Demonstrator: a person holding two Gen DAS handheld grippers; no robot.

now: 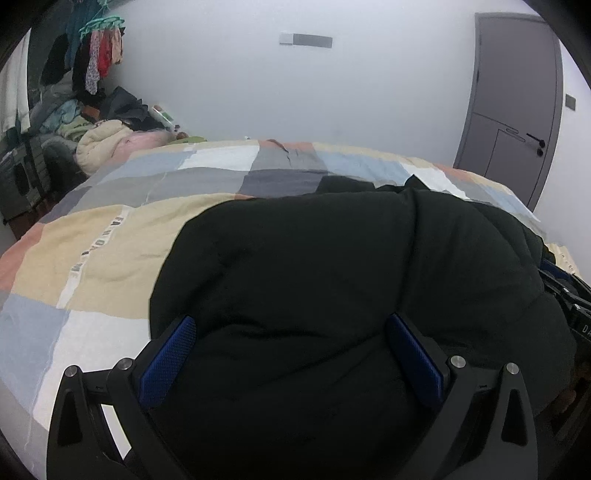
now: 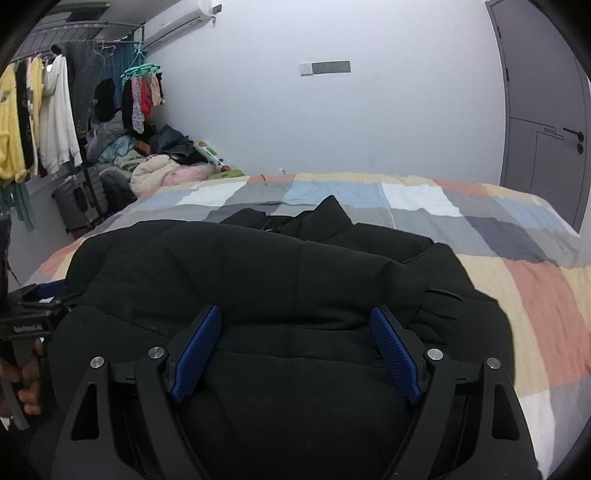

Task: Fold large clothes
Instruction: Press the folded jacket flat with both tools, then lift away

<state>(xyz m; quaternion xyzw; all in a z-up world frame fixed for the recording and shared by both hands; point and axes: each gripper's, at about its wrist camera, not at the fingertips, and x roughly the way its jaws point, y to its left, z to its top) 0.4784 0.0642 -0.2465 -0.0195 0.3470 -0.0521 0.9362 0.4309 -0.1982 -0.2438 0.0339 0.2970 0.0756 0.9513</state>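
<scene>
Black puffy jacket (image 2: 280, 280), bunched, on bed (image 2: 517, 295)

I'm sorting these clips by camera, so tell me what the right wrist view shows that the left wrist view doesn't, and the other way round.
Only the right wrist view shows the white wall air conditioner, the yellow and white tops on the hanging rail, and the left tongs in a hand.

Only the left wrist view shows the strip of printed letters on the cover.

Both show the puffy black jacket on the patchwork bed cover, the grey door and the teal clip hanger.
</scene>
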